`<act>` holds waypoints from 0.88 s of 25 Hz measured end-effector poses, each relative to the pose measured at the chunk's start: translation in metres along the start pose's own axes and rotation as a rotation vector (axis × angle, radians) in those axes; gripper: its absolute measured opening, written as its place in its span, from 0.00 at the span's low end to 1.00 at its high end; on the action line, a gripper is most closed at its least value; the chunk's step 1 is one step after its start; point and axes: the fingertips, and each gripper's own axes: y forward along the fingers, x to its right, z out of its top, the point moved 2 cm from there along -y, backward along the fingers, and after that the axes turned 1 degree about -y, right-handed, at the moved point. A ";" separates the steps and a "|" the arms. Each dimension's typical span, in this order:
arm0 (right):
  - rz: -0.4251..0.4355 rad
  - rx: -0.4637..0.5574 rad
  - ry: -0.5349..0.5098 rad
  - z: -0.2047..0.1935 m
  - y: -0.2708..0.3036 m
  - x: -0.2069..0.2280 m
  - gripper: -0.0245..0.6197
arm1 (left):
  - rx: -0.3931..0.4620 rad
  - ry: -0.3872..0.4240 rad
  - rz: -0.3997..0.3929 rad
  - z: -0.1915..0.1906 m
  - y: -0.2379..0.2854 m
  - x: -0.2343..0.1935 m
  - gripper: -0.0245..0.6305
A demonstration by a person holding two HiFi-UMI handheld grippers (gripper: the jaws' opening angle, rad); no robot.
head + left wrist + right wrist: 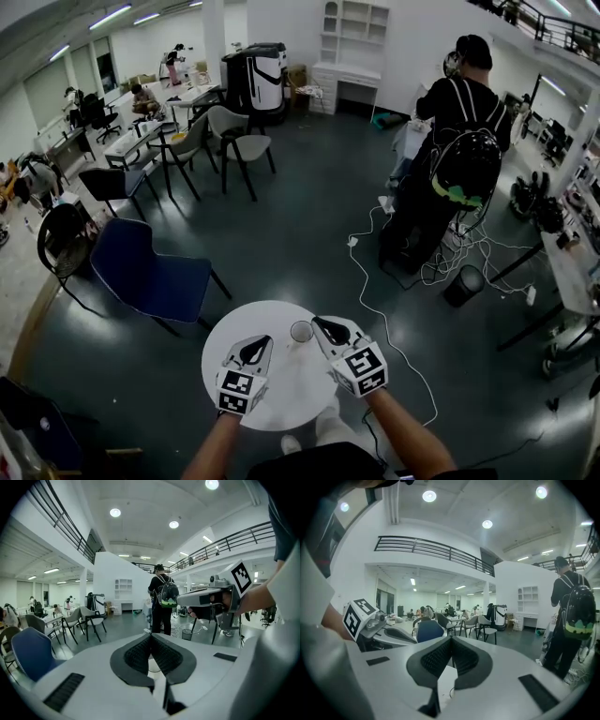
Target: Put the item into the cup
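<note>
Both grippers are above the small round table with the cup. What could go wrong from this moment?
The right gripper has its tip close beside the cup, which stands near the table's far rim; a sideways move may knock it off. Both it and the left gripper are shut on nothing; the item, which I cannot see, may have been dropped. A white cable on the floor could catch a foot.

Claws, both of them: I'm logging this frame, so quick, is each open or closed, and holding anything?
Left claw: closed, nothing in it.
Right claw: closed, nothing in it.
</note>
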 end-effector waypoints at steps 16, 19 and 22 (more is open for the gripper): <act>-0.037 0.054 -0.037 0.022 -0.062 -0.080 0.06 | 0.087 0.048 -0.020 -0.004 -0.103 0.031 0.06; -0.041 0.052 -0.041 0.019 -0.068 -0.086 0.06 | 0.104 0.036 -0.026 0.001 -0.112 0.037 0.06; -0.045 0.056 -0.042 0.019 -0.075 -0.084 0.06 | 0.111 0.047 -0.026 0.005 -0.115 0.045 0.06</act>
